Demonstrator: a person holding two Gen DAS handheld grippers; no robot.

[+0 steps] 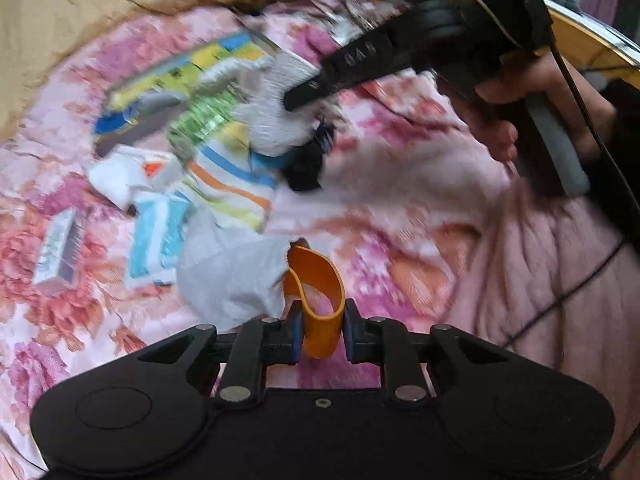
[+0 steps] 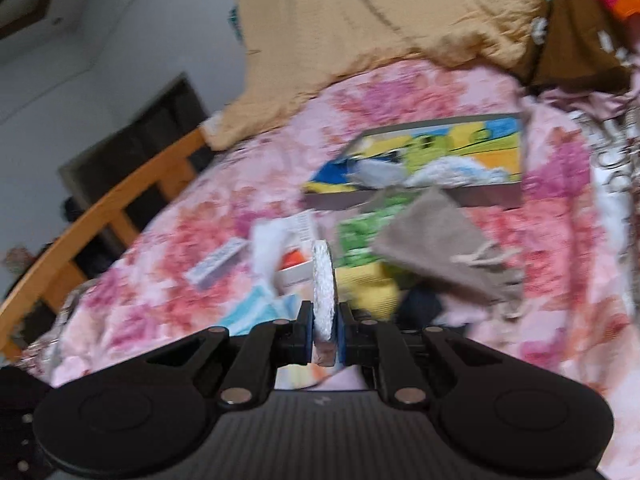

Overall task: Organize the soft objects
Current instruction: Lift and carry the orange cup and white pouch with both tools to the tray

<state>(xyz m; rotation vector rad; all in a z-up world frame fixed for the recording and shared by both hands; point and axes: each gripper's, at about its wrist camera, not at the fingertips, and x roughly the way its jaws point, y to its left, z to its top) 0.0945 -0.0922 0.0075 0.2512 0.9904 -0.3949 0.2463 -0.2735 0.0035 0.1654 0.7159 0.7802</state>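
My left gripper (image 1: pixel 321 330) is shut on an orange rubber band loop (image 1: pixel 320 288), held over the floral bedsheet (image 1: pixel 400 248). A grey-white cloth (image 1: pixel 236 276) lies just left of the loop. My right gripper (image 2: pixel 325 332) is shut on the edge of a white textured pad (image 2: pixel 324 284). In the left wrist view the right gripper (image 1: pixel 308 94) holds that white pad (image 1: pixel 276 112) above a pile of soft items: a striped cloth (image 1: pixel 232 184), a dark bundle (image 1: pixel 306 164), a green packet (image 1: pixel 200 124). A grey drawstring pouch (image 2: pixel 436 248) lies right of the right gripper.
A colourful flat box (image 2: pixel 432 160) lies behind the pile. Small cartons (image 1: pixel 60 248) and blue-white packets (image 1: pixel 158 236) lie at the left. A tan blanket (image 2: pixel 380 20) covers the far end. A wooden bed rail (image 2: pixel 100 208) runs along the left. A pink blanket (image 1: pixel 540 280) is at the right.
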